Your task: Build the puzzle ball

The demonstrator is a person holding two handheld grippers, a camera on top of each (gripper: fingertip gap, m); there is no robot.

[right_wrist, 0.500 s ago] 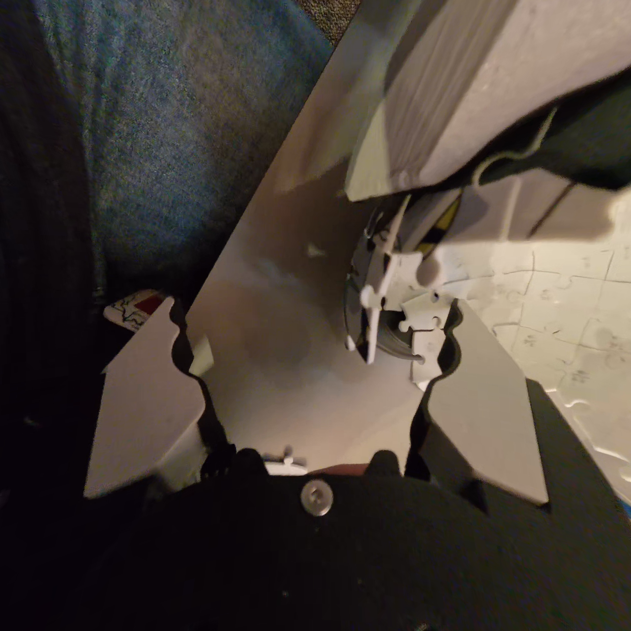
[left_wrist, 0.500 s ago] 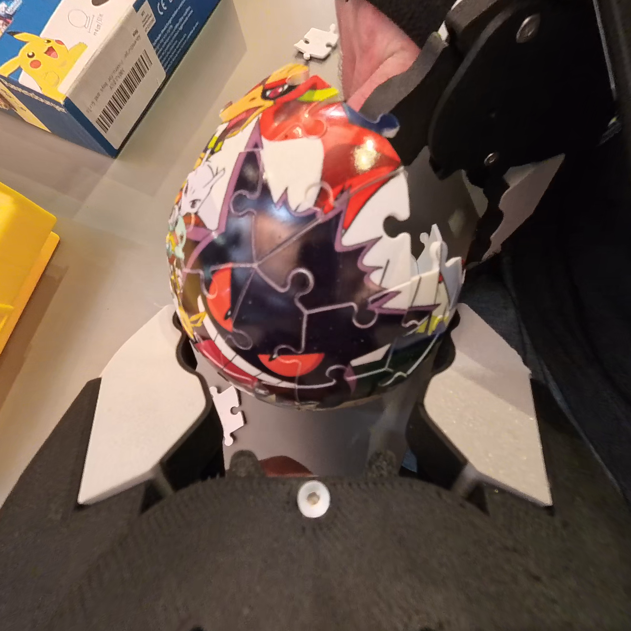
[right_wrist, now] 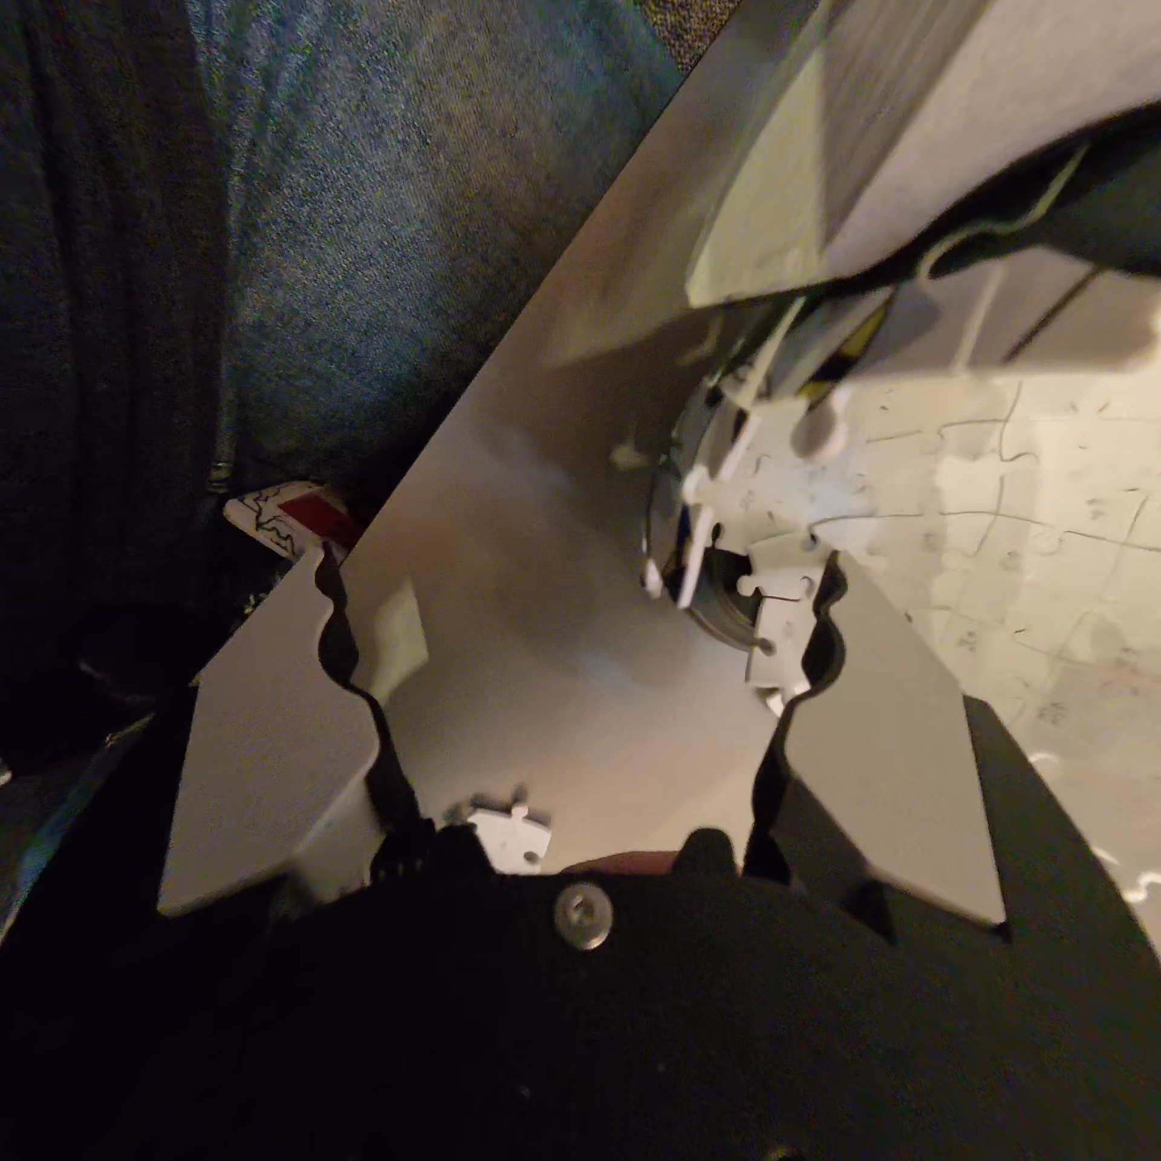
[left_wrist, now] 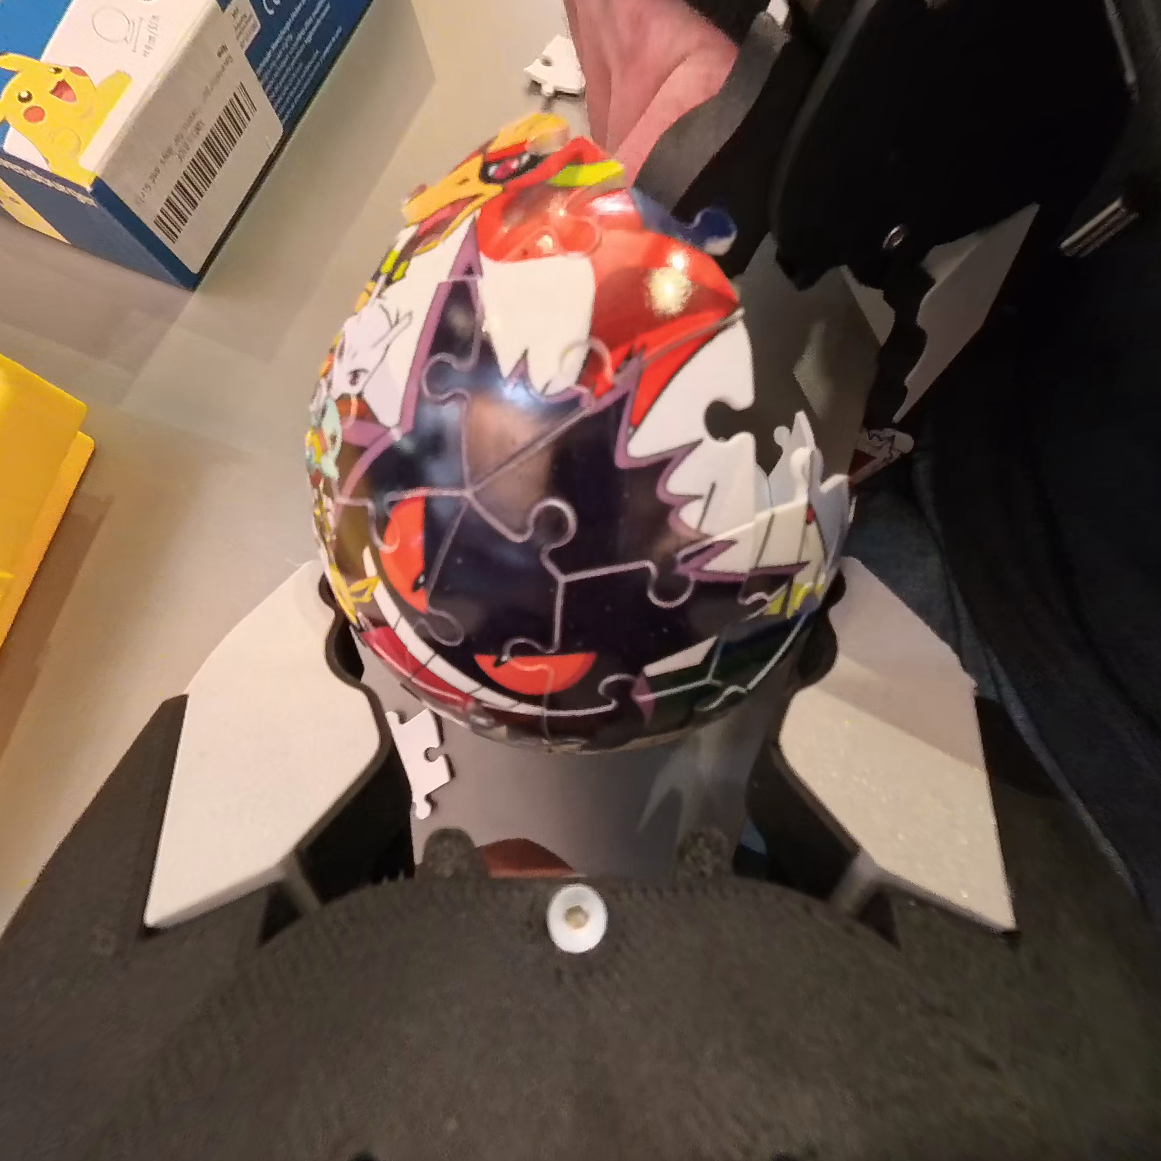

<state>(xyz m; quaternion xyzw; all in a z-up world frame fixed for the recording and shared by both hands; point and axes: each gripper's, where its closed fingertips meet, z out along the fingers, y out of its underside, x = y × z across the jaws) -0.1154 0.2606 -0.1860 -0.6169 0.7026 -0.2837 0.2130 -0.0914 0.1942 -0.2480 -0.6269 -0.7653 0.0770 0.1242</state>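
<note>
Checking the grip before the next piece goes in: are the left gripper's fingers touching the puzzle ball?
Touching. In the left wrist view the left gripper has both fingertips pressed against the puzzle ball at its lower sides, with no gap visible.

a barcode and small print mark the box [left_wrist: 157,138], left unquoted.

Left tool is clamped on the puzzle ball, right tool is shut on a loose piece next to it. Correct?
Partly. The left tool does grip the puzzle ball. But the right tool is not shut on anything: the right wrist view shows its jaws standing wide apart with only bare table between them. One fingertip sits by the ball's open edge.
</note>
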